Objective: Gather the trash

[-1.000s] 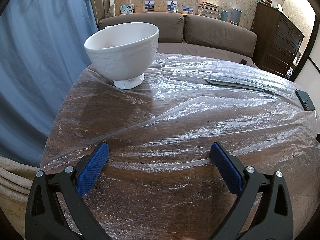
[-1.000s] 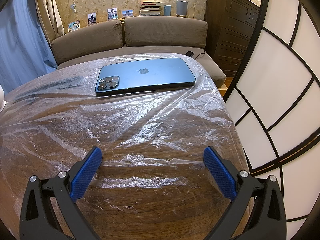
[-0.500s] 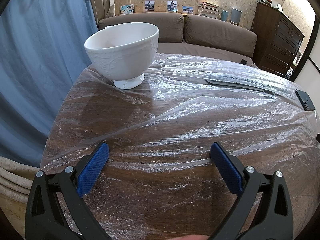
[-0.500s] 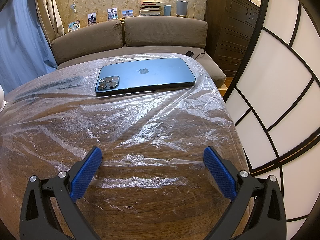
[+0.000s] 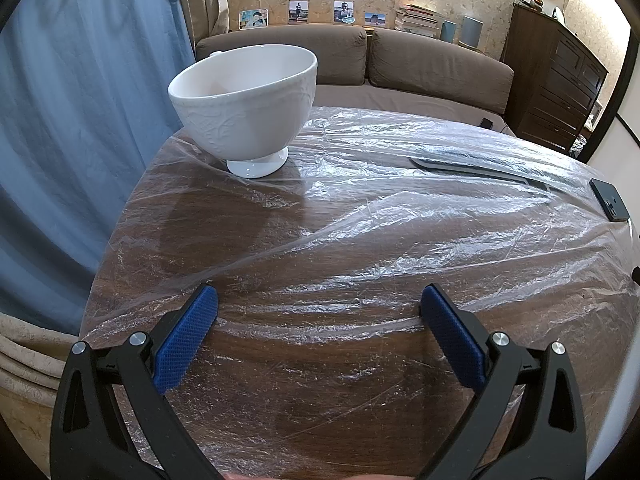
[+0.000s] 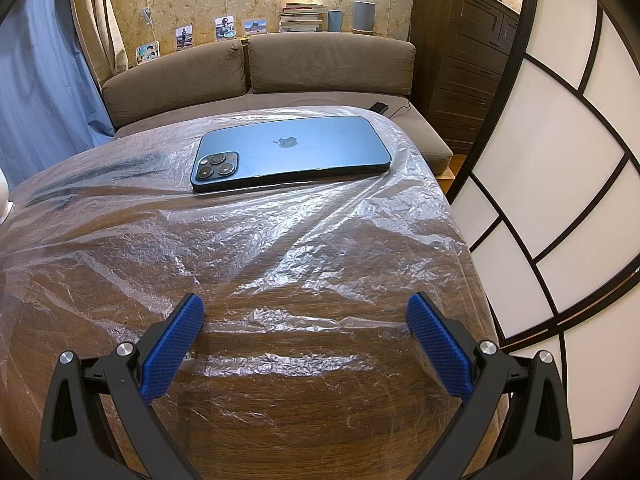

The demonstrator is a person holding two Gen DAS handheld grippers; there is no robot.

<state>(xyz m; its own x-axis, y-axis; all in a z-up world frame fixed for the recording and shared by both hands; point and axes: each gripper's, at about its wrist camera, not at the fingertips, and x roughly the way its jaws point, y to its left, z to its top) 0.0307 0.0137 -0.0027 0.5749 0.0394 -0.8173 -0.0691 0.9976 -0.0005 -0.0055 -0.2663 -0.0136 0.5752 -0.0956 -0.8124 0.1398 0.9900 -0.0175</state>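
Observation:
A crinkled clear plastic sheet (image 5: 400, 232) (image 6: 280, 240) lies spread over the round wooden table (image 5: 328, 412) (image 6: 304, 432). My left gripper (image 5: 318, 300) stands open just above the sheet near the table's front, with nothing between its blue pads. A white footed bowl (image 5: 244, 100) sits on the sheet at the far left of that view. My right gripper (image 6: 304, 306) is also open and empty, low over the sheet's right part. A blue phone (image 6: 292, 156) lies face down on the sheet beyond it.
A dark flat utensil-like shape (image 5: 480, 168) lies under the sheet, and a small black device (image 5: 610, 200) rests at the right edge. A brown sofa (image 6: 256, 68), blue curtain (image 5: 60, 120), dark dresser (image 6: 464, 48) and paper screen (image 6: 560, 160) surround the table.

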